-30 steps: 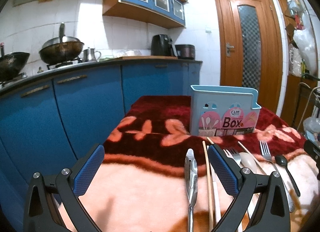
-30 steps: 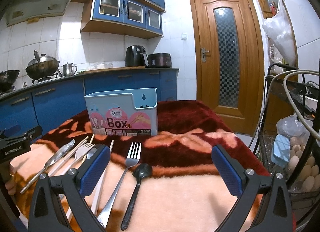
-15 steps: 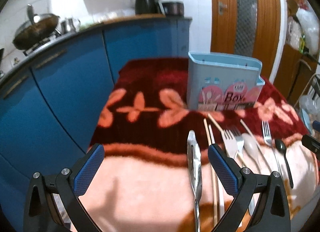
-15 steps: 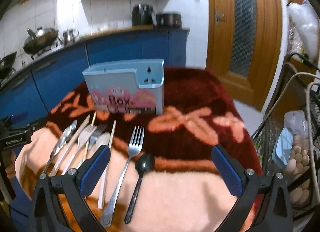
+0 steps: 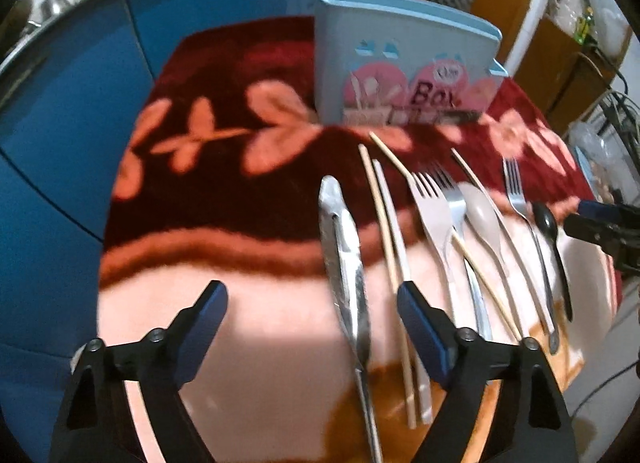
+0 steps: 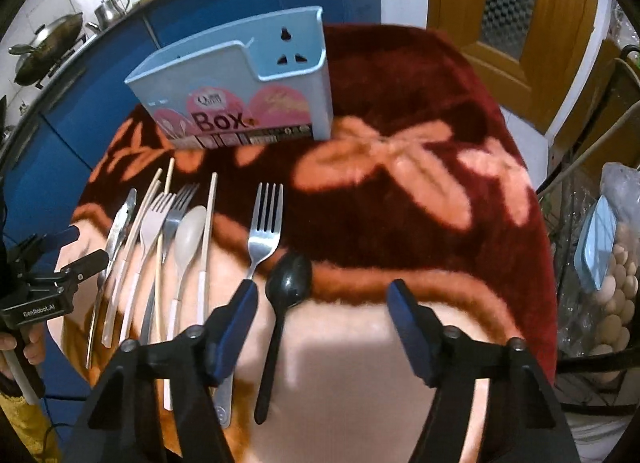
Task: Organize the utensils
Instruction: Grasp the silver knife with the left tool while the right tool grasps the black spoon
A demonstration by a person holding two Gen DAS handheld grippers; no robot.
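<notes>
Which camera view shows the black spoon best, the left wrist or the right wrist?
The right wrist view. There the black spoon lies whole and near on the blanket, bowl and handle sharp, between the open right claw's fingers. In the left wrist view the black spoon is small, blurred and far off at the right edge.

The utensil box stands at the far side of the blanket; nearer lies a row: knife leftmost, black spoon rightmost.
</notes>
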